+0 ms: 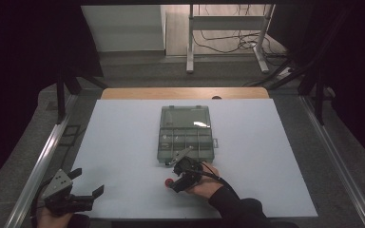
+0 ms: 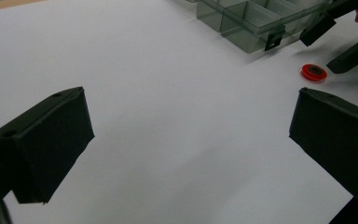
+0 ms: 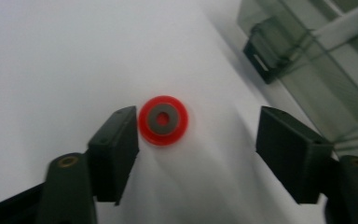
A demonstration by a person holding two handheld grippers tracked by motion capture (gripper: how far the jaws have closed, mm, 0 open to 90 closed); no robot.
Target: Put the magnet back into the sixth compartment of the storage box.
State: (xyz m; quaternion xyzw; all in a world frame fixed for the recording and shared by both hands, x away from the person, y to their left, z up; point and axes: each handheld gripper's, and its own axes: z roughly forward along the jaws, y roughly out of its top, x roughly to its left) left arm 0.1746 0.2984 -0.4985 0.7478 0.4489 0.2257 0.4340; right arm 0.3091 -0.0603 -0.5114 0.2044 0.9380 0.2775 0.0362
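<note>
Red washer [image 3: 163,120] lies flat on the white desk [image 1: 123,142], just in front of the clear organizer box [image 1: 186,134]. My right gripper [image 3: 196,135] is spread around it, off-centre: I'd shift sideways, then close low. Left gripper [image 2: 186,144] spread, idle.

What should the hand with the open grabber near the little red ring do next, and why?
Probably shift the right gripper a little toward its left jaw, then close. In the right gripper view its jaws stand open over the white sheet, and the red ring lies flat close beside the left jaw, off-centre in the gap. Centring first should let both jaws meet it evenly.
</note>
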